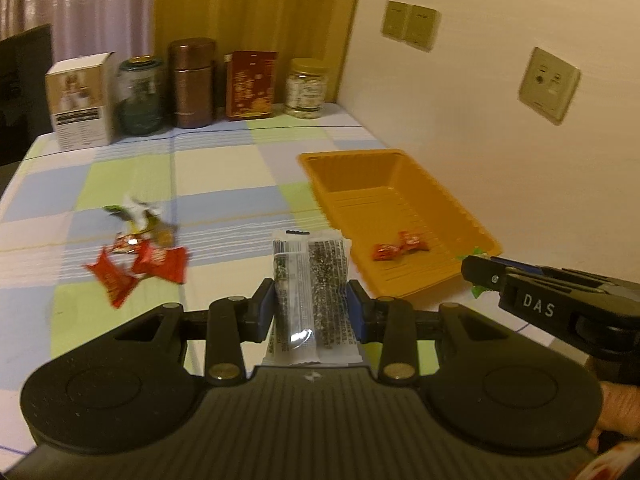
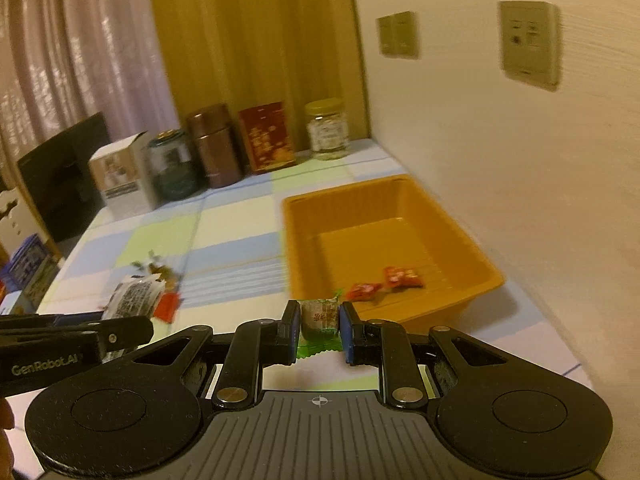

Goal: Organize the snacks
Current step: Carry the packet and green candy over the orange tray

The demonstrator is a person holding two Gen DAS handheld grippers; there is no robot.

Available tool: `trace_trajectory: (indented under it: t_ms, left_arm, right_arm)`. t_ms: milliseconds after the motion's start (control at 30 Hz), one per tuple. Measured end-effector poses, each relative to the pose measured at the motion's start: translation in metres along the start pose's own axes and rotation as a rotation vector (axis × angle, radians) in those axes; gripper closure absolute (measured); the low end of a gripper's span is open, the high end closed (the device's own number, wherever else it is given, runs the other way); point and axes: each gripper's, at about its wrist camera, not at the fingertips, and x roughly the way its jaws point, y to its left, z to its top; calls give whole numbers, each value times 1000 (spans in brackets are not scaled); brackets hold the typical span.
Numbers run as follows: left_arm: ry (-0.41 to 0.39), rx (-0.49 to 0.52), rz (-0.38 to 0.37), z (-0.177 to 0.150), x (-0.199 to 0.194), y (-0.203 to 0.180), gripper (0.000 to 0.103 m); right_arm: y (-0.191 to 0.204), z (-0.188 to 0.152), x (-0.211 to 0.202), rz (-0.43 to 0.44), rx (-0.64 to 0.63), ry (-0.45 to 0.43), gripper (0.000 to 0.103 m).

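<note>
My left gripper [image 1: 311, 307] is shut on a clear snack packet with dark printed text [image 1: 310, 280], held upright above the checked tablecloth. The right gripper [image 2: 319, 330] is shut on a small green-wrapped candy [image 2: 319, 316]; in the left wrist view it [image 1: 476, 270] reaches in from the right near the tray's front corner. An orange plastic tray [image 1: 440, 276] lies by the wall with two red candies [image 1: 400, 245] inside; the right wrist view shows the tray [image 2: 304, 240] and those candies [image 2: 386, 282]. A loose pile of red and mixed wrapped snacks [image 1: 136, 256] lies on the cloth to the left.
Along the table's far edge stand a white box [image 1: 82, 104], a green jar [image 1: 140, 96], a brown canister [image 1: 193, 82], a red tin [image 1: 250, 84] and a clear jar [image 1: 306, 88]. A wall with sockets [image 1: 550, 84] runs along the right. A dark chair [image 2: 60, 176] stands far left.
</note>
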Motion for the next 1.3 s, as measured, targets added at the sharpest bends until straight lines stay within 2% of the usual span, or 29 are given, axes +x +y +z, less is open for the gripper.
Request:
trace_trajectory:
  t_ms: [533, 900, 1300]
  left_arm:
    - [22, 33, -108, 36, 57, -54, 69]
    - [52, 40, -127, 51, 103, -65, 69]
    - [56, 53, -131, 61, 132, -74, 69]
  right_arm:
    - [-60, 36, 22, -65, 33, -33, 82]
    - [-82, 52, 55, -67, 55, -23, 82]
    - [-96, 55, 77, -80, 86, -10, 82]
